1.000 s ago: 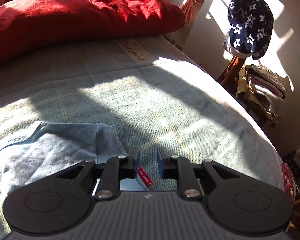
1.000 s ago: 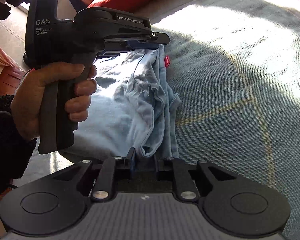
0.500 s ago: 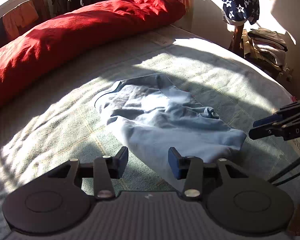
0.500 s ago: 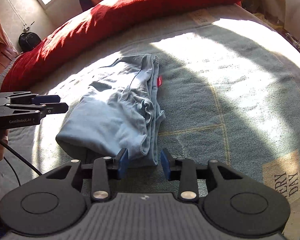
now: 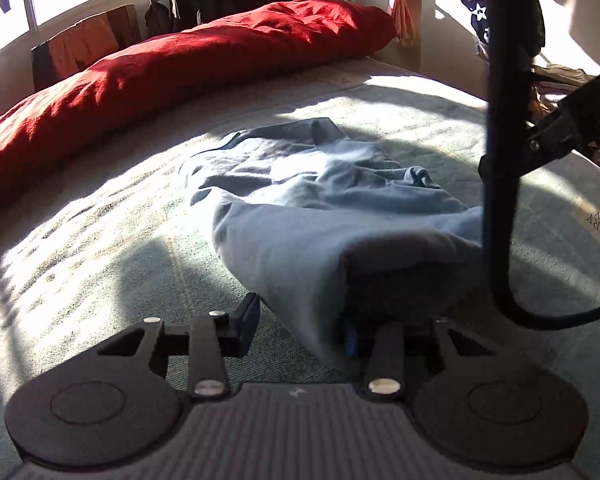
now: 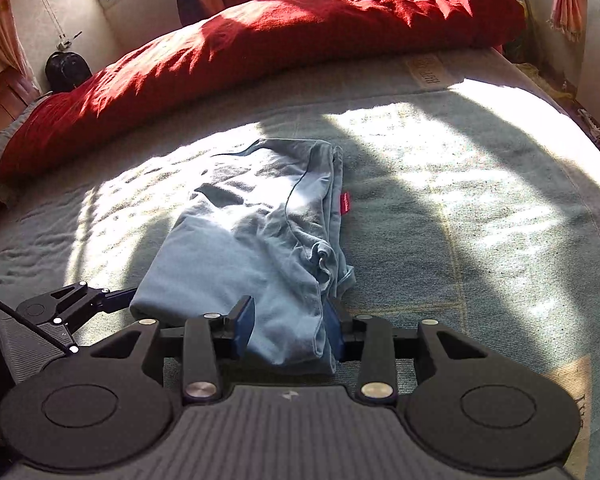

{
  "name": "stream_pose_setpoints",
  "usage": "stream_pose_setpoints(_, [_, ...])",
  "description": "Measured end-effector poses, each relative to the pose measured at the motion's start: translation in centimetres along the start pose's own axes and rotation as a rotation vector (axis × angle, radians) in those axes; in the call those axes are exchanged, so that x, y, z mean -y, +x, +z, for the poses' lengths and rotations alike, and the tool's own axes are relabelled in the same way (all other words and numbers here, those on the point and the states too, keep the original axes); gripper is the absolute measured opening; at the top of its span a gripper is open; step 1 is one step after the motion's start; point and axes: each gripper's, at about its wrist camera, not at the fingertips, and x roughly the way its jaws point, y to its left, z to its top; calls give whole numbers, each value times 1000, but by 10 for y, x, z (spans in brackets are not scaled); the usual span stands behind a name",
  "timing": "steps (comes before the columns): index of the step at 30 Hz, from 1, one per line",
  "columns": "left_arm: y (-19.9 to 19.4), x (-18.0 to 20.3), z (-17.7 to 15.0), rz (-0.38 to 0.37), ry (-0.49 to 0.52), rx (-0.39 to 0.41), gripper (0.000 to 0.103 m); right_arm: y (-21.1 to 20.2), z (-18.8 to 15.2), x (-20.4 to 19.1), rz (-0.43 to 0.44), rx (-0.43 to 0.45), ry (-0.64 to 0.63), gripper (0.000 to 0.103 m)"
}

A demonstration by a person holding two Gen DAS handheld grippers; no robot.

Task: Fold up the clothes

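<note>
A light-blue garment [image 6: 236, 256] lies folded on the bed [image 6: 460, 184], its long axis running from the grippers toward the red duvet [image 6: 260, 40]. The left gripper [image 5: 300, 328] is closing around its near corner; the right gripper [image 6: 290, 322] stands spread astride the near edge, fingers not pressing.

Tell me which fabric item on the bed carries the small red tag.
The light blue garment, lying mid-bed; its red tag sticks out of its right edge. The red pillow behind it shows no tag.

Both grippers, the left gripper [image 5: 300, 326] and the right gripper [image 6: 288, 326], were black with round discs, silver screws, blue pads [image 6: 245, 326] and a ribbed grey base. A black cable [image 5: 500, 200] hung at 3 o'clock.
</note>
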Motion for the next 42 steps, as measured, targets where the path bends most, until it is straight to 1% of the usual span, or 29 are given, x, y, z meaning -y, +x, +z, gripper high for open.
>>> stream_pose_setpoints(1, [-5,4,-5,24,42,12,36,0,1,-3,-2,2,-18,42])
stream_pose_setpoints(2, [-6,4,-8,31,59,13,36,0,1,-5,-4,4,-36,42])
stream_pose_setpoints(4, [-8,0,-12,27,42,2,35,6,4,-13,25,4,-90,42])
stream_pose_setpoints(6, [-7,0,-12,22,43,5,35,12,6,-21,57,3,-145,39])
stream_pose_setpoints(8, [-6,2,-12,23,78,20,35,22,11,-34,111,-2,-213,29])
stream_pose_setpoints(9, [-5,2,-12,21,82,21,35,25,13,-44,136,-4,-260,29])
stream_pose_setpoints(10, [-6,2,-11,18,79,21,35,28,13,-51,143,0,-306,29])
stream_pose_setpoints(12, [-7,1,-11,20,82,23,37,28,12,-56,137,0,-366,29])
stream_pose_setpoints(13, [-10,2,-11,33,92,32,40,27,10,-50,122,-7,-349,29])
stream_pose_setpoints(14, [-12,4,-11,47,105,42,40,25,8,-42,104,-15,-327,30])
stream_pose_setpoints(17, [-19,18,-16,126,206,97,43,19,1,-20,53,-47,-251,30])
stream_pose_setpoints(20, [-22,37,-23,211,356,162,43,19,-10,-2,14,-92,-174,31])
stream_pose_setpoints(21, [-21,44,-25,240,424,178,43,19,-11,0,14,-99,-164,31])
stream_pose_setpoints(24, [-26,51,-31,273,533,207,43,17,-14,0,15,-98,-167,31])
stream_pose_setpoints(27, [-28,52,-33,272,615,244,43,17,-14,-3,21,-84,-178,31])
stream_pose_setpoints(29, [-27,53,-32,242,656,244,37,20,-10,-6,30,-80,-172,31])
stream_pose_setpoints(30, [-23,52,-32,215,686,238,35,21,-10,-7,31,-81,-172,31])
stream_pose_setpoints(31, [-22,51,-34,177,727,229,29,22,-10,-8,32,-82,-173,31])
stream_pose_setpoints(32, [-20,49,-38,122,792,212,22,21,-11,-8,34,-82,-172,31])
stream_pose_setpoints(33, [-19,47,-43,86,877,207,20,20,-12,-8,37,-82,-171,31])
stream_pose_setpoints(34, [-18,46,-49,65,947,209,20,20,-13,-5,37,-88,-162,32])
stream_pose_setpoints(36, [-12,39,-59,19,1119,205,20,19,-16,-1,37,-99,-143,32])
stream_pose_setpoints(37, [-9,34,-63,-8,1197,220,20,20,-18,3,40,-108,-130,32])
stream_pose_setpoints(39, [-7,28,-62,-52,1279,225,20,22,-21,11,64,-132,-72,34])
stream_pose_setpoints(40, [-6,25,-61,-74,1316,227,20,23,-22,16,93,-142,-26,36])
stream_pose_setpoints(42, [-4,24,-59,-100,1341,218,20,28,-26,26,141,-151,78,37])
